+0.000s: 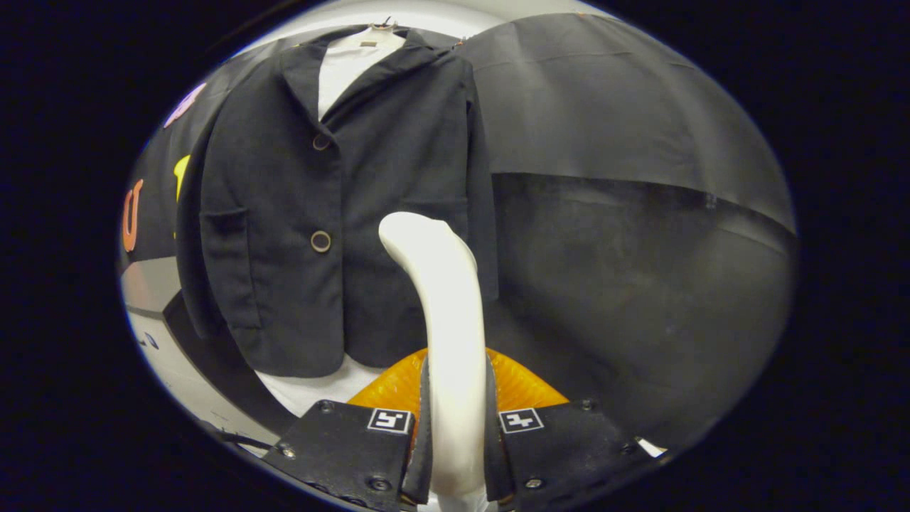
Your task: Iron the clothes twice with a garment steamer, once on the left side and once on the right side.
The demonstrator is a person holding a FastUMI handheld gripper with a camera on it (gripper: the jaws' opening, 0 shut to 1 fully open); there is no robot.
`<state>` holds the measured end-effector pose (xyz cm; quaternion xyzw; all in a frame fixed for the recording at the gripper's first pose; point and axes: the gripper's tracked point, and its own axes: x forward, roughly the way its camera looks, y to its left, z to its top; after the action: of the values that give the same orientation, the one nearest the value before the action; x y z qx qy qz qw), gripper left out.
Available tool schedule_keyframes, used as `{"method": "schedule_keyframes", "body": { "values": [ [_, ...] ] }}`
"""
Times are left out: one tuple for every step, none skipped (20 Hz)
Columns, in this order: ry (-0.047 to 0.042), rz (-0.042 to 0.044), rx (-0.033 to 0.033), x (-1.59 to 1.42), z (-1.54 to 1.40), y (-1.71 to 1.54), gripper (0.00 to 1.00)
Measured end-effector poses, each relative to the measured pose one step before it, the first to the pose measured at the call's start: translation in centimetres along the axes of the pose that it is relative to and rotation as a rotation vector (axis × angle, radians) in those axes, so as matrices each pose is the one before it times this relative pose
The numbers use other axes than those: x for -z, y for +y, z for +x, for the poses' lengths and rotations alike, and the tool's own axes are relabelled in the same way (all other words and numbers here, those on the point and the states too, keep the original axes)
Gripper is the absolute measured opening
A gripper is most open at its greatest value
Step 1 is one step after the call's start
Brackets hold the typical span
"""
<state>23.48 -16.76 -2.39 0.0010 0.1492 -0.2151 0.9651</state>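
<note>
Jaws clamped on white steamer handle, just before hanging black jacket.

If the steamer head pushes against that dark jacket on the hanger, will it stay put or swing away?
The jacket hangs free from a hanger, so it will likely swing and fold; its cloth looks soft, not stiff. The steamer, clamped between the gripper fingers, looks rigid and smooth, so probably a bit slippery.
</note>
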Motion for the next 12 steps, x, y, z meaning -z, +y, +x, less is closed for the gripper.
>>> {"method": "schedule_keyframes", "body": {
  "values": [
    [0.01586, -0.00286, 0.00125, 0.981, 0.136, 0.156, 0.32],
    [0.01549, -0.00304, 0.00177, 0.542, 0.196, -0.006, 0.32],
    [0.01149, -0.00211, 0.00157, 0.647, 0.054, 0.026, 0.32],
    [0.00859, -0.00399, 0.00329, 0.681, 0.116, 0.031, 0.32],
    [0.00667, -0.00537, 0.00285, 0.657, -0.091, -0.066, 0.32],
    [0.00815, -0.00681, 0.00224, 0.548, 0.083, -0.021, 0.32],
    [0.01209, -0.00647, 0.00185, 0.560, 0.174, 0.132, 0.32],
    [0.01265, -0.00181, 0.00104, 0.596, 0.190, 0.079, 0.32],
    [0.01067, -0.00048, 0.00114, 0.594, 0.170, 0.069, 0.32],
    [0.00742, -0.00267, 0.00235, 0.641, 0.154, 0.023, 0.32],
    [0.00929, -0.00475, 0.00362, 0.438, 0.168, 0.038, 0.32],
    [0.01185, -0.00343, 0.00120, 0.511, 0.027, 0.076, 0.32]
  ]
}}
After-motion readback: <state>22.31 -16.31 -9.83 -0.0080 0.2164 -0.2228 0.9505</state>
